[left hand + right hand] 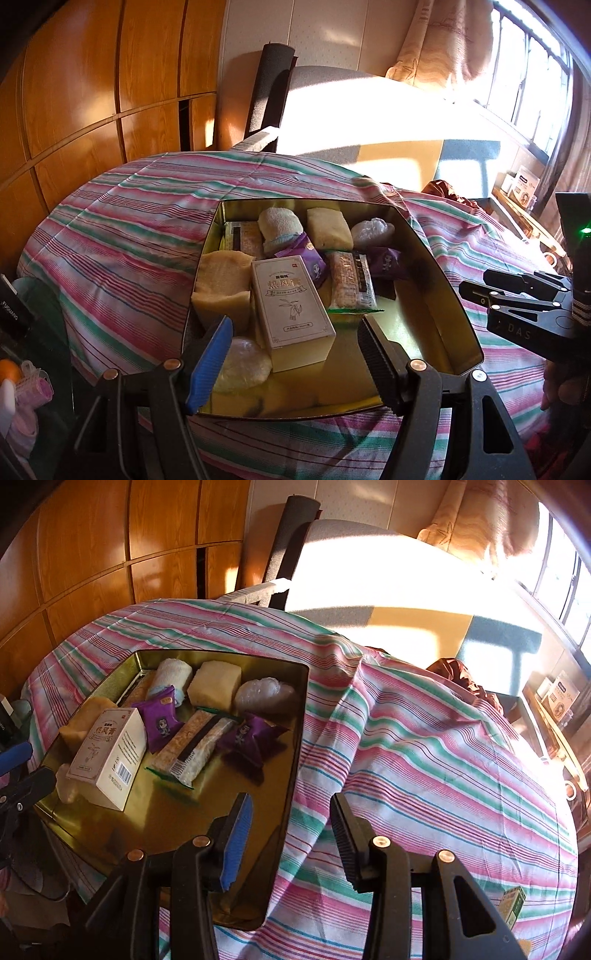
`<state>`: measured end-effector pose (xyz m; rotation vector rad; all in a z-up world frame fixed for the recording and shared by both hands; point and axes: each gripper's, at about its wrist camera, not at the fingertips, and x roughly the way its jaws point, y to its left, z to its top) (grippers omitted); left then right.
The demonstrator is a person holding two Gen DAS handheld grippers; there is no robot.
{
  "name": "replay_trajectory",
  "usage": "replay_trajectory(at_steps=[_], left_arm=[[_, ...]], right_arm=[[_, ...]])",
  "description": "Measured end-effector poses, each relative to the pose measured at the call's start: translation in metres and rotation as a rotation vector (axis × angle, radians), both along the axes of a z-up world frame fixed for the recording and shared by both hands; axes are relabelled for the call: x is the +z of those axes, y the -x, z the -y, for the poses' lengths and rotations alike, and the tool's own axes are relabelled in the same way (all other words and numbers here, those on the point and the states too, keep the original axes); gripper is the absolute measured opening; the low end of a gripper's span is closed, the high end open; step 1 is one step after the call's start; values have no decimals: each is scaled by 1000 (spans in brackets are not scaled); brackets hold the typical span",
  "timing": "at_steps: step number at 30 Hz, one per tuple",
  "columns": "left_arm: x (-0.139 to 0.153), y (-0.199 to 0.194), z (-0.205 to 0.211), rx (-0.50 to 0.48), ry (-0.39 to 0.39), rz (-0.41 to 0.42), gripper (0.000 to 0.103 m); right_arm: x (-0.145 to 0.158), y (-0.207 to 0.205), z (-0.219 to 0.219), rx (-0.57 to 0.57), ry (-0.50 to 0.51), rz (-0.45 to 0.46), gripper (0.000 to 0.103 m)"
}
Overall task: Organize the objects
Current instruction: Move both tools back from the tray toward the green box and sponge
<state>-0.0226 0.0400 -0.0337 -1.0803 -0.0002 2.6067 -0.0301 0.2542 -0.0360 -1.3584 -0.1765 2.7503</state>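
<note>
A gold metal tin (436,266) (291,746) lies on a striped cloth. It holds a grey ointment box (291,310) (110,757), two purple snack packets (314,258) (160,718), a long cracker bar (351,280) (195,746), yellow sponges (221,288) (214,688), a rolled white towel (277,225) (171,679) and clear wrapped bundles (371,229) (264,694). My left gripper (291,354) is open and empty over the tin's near edge, close to the ointment box. My right gripper (291,834) is open and empty above the tin's right rim; it also shows in the left wrist view (517,302).
The striped cloth (424,738) covers a rounded table. A small green box (513,904) lies on it at the lower right. A grey chair (273,88) and wooden wardrobe (92,92) stand behind. A shelf with boxes (524,184) is at the right. Clutter (22,384) sits at the lower left.
</note>
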Motion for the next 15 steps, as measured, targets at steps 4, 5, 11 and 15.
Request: replay_trajectory(at_steps=[4,5,11,15], left_arm=[[2,-4,-6,-10,20,-11,72],[2,-4,-8,-11,25,-16,73],[4,-8,-13,-27,47,-34,73],[5,-10,-18,-45,55,-40,73]], right_arm=[[1,-15,-10,-24,19,-13,44],[1,-18,-13,-31,23,-17,44],[3,-38,-31,-72,43,-27,44],[6,-51,-51,-121,51,-34,44]])
